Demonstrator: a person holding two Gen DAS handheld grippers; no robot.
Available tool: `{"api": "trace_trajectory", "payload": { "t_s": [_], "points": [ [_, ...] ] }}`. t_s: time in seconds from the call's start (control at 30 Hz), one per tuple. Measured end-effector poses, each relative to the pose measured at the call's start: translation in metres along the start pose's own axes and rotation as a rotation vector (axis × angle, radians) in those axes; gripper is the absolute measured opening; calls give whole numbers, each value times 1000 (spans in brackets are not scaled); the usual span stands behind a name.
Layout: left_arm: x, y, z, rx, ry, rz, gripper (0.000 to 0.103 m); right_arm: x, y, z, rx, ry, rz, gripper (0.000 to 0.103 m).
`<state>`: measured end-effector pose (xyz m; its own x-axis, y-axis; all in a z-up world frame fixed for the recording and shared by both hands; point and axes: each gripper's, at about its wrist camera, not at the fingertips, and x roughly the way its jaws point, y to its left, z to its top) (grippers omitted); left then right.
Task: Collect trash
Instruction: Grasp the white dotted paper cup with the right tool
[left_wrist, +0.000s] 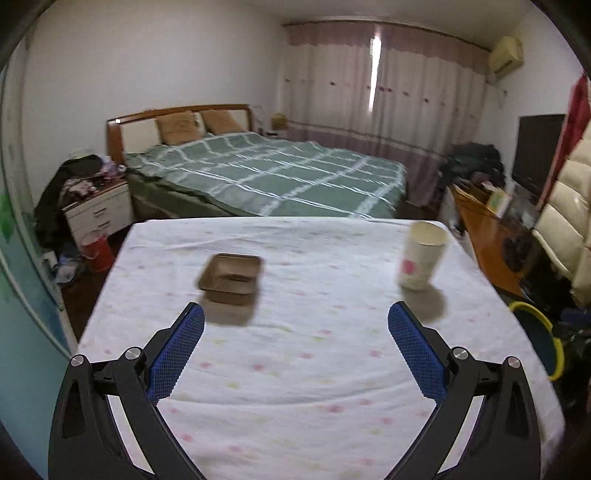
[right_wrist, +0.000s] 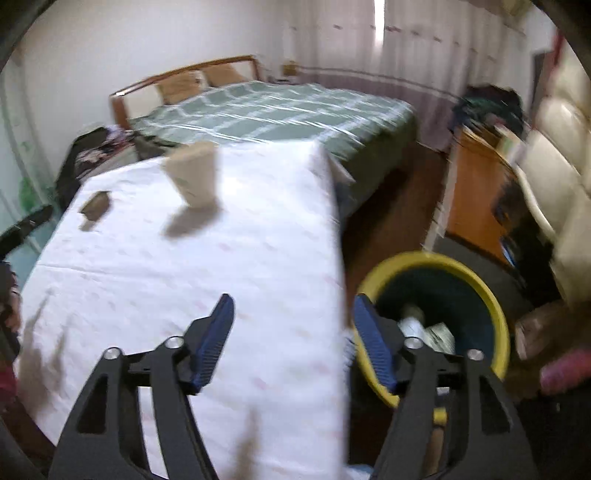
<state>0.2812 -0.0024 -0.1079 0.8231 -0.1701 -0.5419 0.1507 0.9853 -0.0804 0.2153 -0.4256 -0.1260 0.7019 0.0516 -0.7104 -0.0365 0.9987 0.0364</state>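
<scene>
Your left gripper (left_wrist: 295, 314) hangs above a table covered in a white cloth with small pastel flowers (left_wrist: 295, 387), its two blue-padded fingers spread wide apart with nothing between them. Ahead of the left finger, a shallow brown tray (left_wrist: 229, 278) sits on the cloth, empty as far as the blur lets you tell. Farther to the right, near the table's far right corner, a pale paper cup with a pink mark (left_wrist: 421, 256) stands upright with its mouth open, well apart from the tray. Your right gripper (right_wrist: 293, 306) is also spread open and holds nothing; its left finger is over the cloth near the table's right edge, while its right finger overlaps the rim of a yellow-rimmed bin (right_wrist: 495, 314) that stands on the floor just beside the table. Inside the bin, some pale crumpled items (right_wrist: 428, 326) are visible, though they are too blurred to name. From this right view the cup (right_wrist: 194, 177) and tray (right_wrist: 96, 206) lie far ahead toward the table's far end. Behind the table stands a bed with a green checked cover (left_wrist: 266, 173).
</scene>
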Motion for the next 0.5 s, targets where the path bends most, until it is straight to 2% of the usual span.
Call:
{"api": "trace_trajectory", "payload": {
  "t_s": [0.13, 0.2, 0.3, 0.5],
  "points": [
    [1, 26, -9, -67, -29, -13, 98, 24, 40, 28, -108, -32, 78, 81],
    [3, 31, -12, -80, -35, -19, 98, 43, 58, 42, -159, -27, 107, 82],
    [10, 30, -16, -89, -25, -30, 98, 73, 77, 57, -222, -23, 114, 86],
    [16, 21, -18, -90, -8, -54, 98, 126, 91, 79, -261, -20, 134, 89]
  ]
}}
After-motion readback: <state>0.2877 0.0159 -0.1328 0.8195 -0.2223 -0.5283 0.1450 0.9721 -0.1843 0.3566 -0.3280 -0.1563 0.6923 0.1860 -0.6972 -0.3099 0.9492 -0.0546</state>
